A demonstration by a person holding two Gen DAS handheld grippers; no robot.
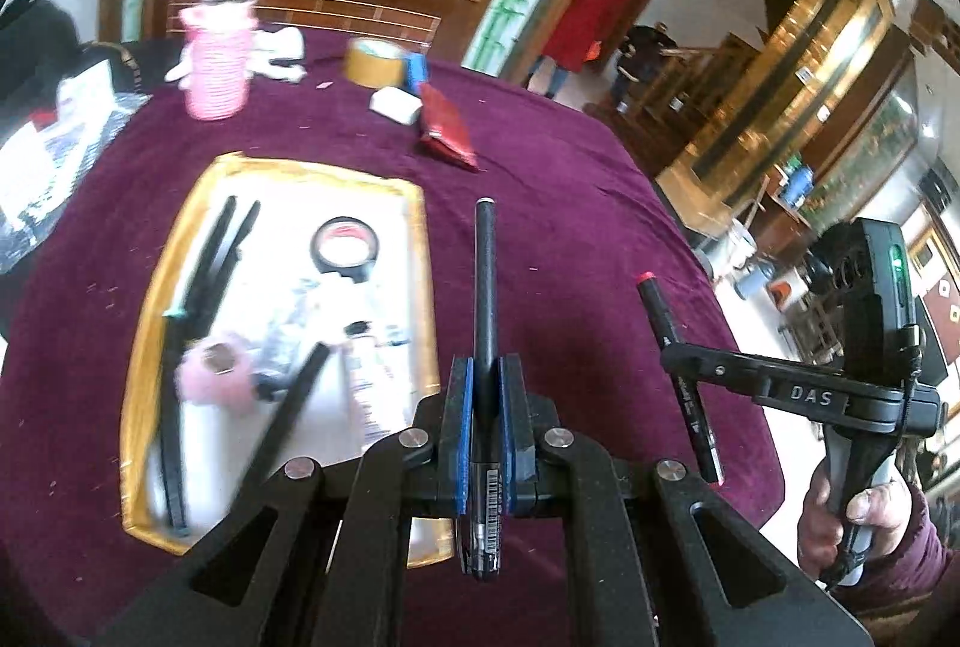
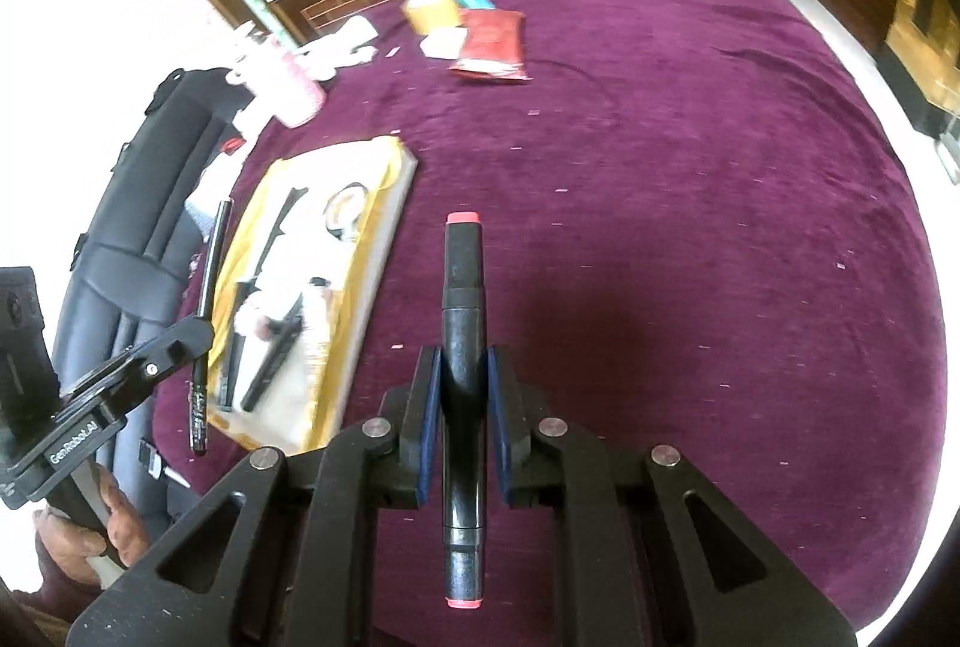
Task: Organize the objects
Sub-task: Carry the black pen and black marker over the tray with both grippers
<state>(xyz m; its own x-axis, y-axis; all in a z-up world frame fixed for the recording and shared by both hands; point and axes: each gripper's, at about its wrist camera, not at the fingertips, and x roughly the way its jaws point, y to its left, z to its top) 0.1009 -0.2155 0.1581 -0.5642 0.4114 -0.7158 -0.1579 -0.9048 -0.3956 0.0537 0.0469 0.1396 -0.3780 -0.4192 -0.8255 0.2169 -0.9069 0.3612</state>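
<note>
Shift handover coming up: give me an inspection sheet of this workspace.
Surface: round table under purple velvet cloth, flecked with small scraps.
Job's things: gold-rimmed white tray holding black pens, a black tape roll and a pink fluffy item.
Clutter: pink knitted bottle cover, tan tape roll, red packet, white box.
Grippers: left gripper shut on slim black pen; right gripper shut on black red-capped marker.
Cables: nothing seen.
Surroundings: wooden counter piled with items; person in red coat beyond.

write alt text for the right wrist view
The right gripper is shut on a black marker with red ends above a purple tablecloth. At left, a yellow-rimmed tray holds pens, and the left gripper grips a black pen.
</note>
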